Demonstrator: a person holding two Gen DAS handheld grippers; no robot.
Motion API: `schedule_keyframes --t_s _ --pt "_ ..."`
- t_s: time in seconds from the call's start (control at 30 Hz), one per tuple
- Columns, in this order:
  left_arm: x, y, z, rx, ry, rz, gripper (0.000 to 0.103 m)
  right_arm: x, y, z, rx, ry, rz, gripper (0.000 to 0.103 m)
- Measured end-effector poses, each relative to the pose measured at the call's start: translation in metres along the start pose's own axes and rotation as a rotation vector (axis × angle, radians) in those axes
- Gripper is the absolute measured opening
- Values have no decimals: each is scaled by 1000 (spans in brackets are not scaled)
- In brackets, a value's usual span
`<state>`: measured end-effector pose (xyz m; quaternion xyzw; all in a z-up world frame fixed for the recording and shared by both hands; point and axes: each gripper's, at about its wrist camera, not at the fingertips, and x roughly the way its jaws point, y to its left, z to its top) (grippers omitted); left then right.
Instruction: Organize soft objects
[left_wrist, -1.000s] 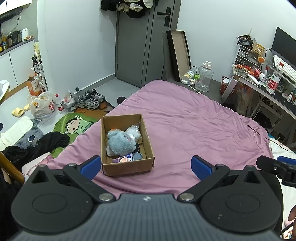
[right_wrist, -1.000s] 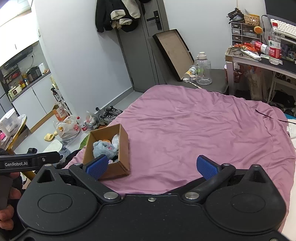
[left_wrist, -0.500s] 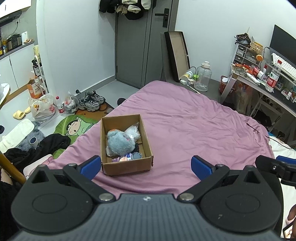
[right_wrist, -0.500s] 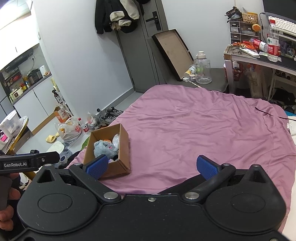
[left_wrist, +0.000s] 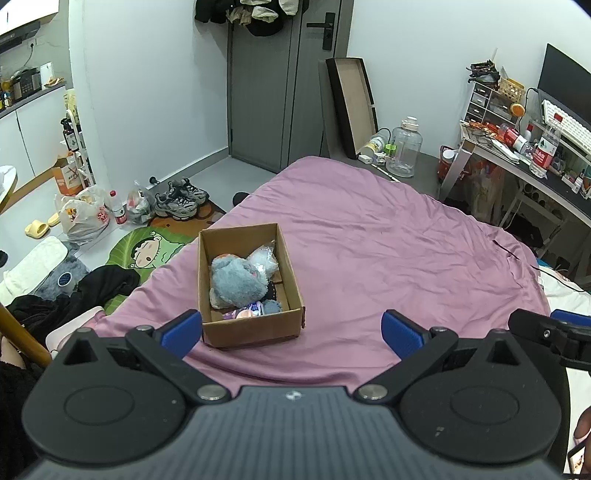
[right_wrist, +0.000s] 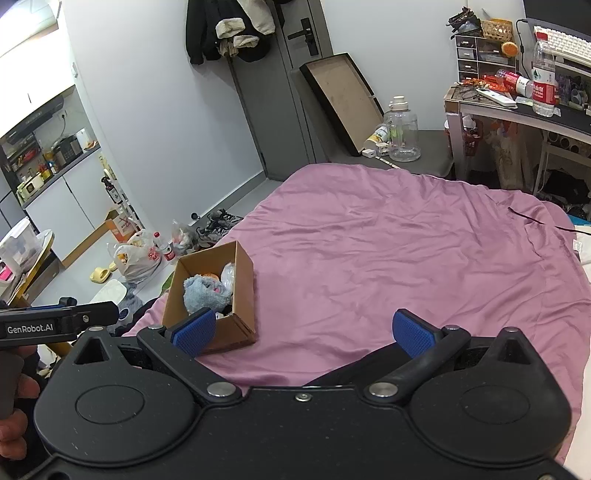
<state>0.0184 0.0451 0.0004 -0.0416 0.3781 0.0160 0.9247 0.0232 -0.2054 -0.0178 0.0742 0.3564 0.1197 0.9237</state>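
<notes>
Left wrist view puts the cardboard box (left_wrist: 247, 284) on the near left part of the bed (left_wrist: 388, 251), already holding a grey plush toy (left_wrist: 236, 282), a clear bag (left_wrist: 263, 258) and a few small soft things at its front end. To its right the purple cover lies bare, with no loose soft items in sight. The left hand-held gripper (left_wrist: 291, 326) and the right hand-held gripper (right_wrist: 303, 330) both stand wide open and empty, short of the box. Judging by this, the sorting looks finished or nearly so.
</notes>
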Motion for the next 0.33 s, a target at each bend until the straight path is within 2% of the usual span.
schedule_keyframes --t_s 0.33 --pt "8 -7 -2 27 -36 0 103 13 -4 -7 27 1 -19 103"
